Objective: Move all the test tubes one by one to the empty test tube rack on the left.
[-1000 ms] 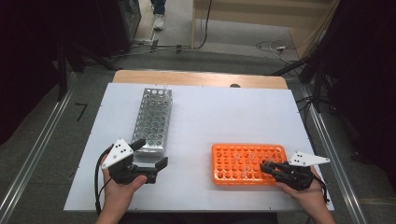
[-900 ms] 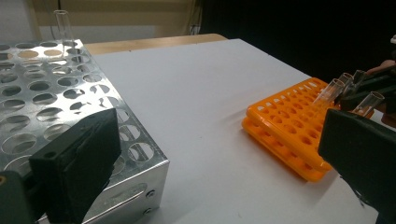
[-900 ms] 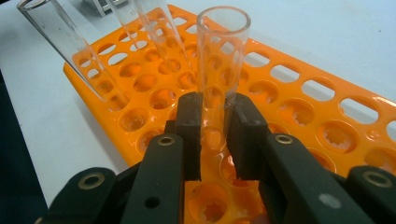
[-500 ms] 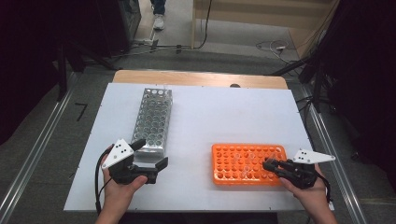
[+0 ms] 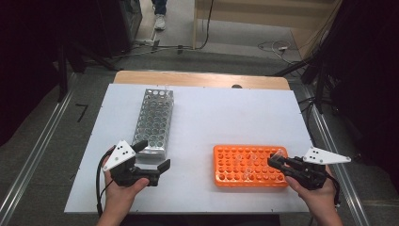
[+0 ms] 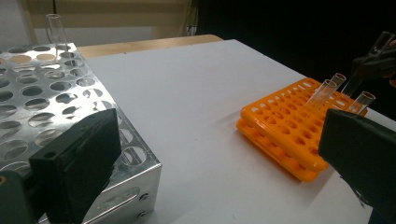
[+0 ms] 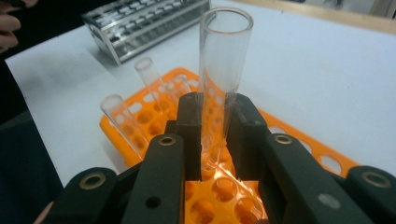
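A: While the right tongs (image 7: pixel 215 140) are clamped narrow on a clear glass test tube (image 7: pixel 223 60), where is that tube held?

B: It is held near its lower end, mouth up, over the right end of the flat orange plastic rack (image 5: pixel 250 165). In the right gripper view its rounded bottom is seen just above the rack's holes, so it is judged to be clear of its hole, or very nearly so. The low grip is likely chosen so that the open rim is left free.

A: What else is noted in the orange rack?

B: A few more clear tubes (image 7: pixel 122 122) are noted, leaning in their holes, since the rack is shallow and little support is given.

A: And the left tongs (image 5: pixel 150 157)?

B: Their jaws are spread wide and nothing is held. They are rested low on the white tabletop (image 5: pixel 226 117), just beside the near end of the tall perforated metal rack (image 5: pixel 153 122). One jaw is seen against that rack's corner in the left gripper view; whether it is touched cannot be told. A steadying role is judged probable.

A: Is the metal rack loaded?

B: One clear tube (image 6: pixel 56 29) is seen standing upright at its far end. The racks are set well apart, so a carry across the tabletop is expected.
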`<state>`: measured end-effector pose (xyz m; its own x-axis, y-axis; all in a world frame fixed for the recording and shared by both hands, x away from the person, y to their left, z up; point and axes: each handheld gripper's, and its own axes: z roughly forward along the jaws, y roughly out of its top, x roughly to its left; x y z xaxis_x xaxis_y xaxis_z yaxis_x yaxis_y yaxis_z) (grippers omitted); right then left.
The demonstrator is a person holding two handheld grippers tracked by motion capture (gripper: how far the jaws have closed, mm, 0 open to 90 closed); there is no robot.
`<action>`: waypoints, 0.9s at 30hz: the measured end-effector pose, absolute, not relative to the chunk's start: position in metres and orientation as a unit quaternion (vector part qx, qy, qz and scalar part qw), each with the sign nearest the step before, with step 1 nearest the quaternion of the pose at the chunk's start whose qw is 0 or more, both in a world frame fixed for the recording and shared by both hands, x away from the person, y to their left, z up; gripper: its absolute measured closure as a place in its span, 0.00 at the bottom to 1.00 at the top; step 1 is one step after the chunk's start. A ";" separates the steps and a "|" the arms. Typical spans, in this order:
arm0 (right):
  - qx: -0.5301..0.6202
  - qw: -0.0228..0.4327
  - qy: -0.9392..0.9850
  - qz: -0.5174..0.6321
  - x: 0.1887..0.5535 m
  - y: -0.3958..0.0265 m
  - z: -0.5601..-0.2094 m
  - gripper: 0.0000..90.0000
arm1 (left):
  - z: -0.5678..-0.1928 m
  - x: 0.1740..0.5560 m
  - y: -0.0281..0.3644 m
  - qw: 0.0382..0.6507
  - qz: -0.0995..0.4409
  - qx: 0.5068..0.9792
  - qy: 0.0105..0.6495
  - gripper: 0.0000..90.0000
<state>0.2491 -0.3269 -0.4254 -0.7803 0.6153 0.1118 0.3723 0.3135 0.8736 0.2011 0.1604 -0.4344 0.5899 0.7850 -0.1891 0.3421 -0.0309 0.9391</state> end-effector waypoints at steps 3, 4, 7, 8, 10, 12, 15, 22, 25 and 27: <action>0.299 0.124 0.795 0.513 0.246 -0.323 -0.418 0.82 | -0.434 0.201 0.159 0.564 0.193 0.693 0.406 0.00; 0.297 0.122 0.792 0.519 0.244 -0.321 -0.415 0.82 | -0.434 0.201 0.158 0.565 0.193 0.692 0.405 0.00; 0.288 0.123 0.789 0.529 0.242 -0.314 -0.409 0.82 | -0.434 0.201 0.156 0.565 0.193 0.695 0.402 0.00; 0.287 0.120 0.788 0.532 0.241 -0.311 -0.407 0.82 | -0.433 0.201 0.155 0.565 0.192 0.695 0.400 0.00; 0.281 0.118 0.787 0.537 0.239 -0.304 -0.404 0.82 | -0.433 0.201 0.154 0.565 0.190 0.697 0.399 0.00; 0.275 0.114 0.786 0.542 0.237 -0.298 -0.402 0.82 | -0.432 0.200 0.153 0.565 0.190 0.698 0.397 0.00; 0.263 0.105 0.787 0.548 0.234 -0.286 -0.400 0.82 | -0.431 0.200 0.150 0.566 0.189 0.699 0.393 0.00; 0.245 0.080 0.796 0.548 0.231 -0.260 -0.404 0.82 | -0.428 0.197 0.143 0.569 0.186 0.705 0.381 0.00; 0.241 0.071 0.799 0.546 0.229 -0.250 -0.407 0.82 | -0.426 0.196 0.140 0.569 0.183 0.707 0.378 0.00; 0.239 0.067 0.802 0.544 0.228 -0.242 -0.409 0.82 | -0.425 0.195 0.138 0.572 0.180 0.707 0.375 0.00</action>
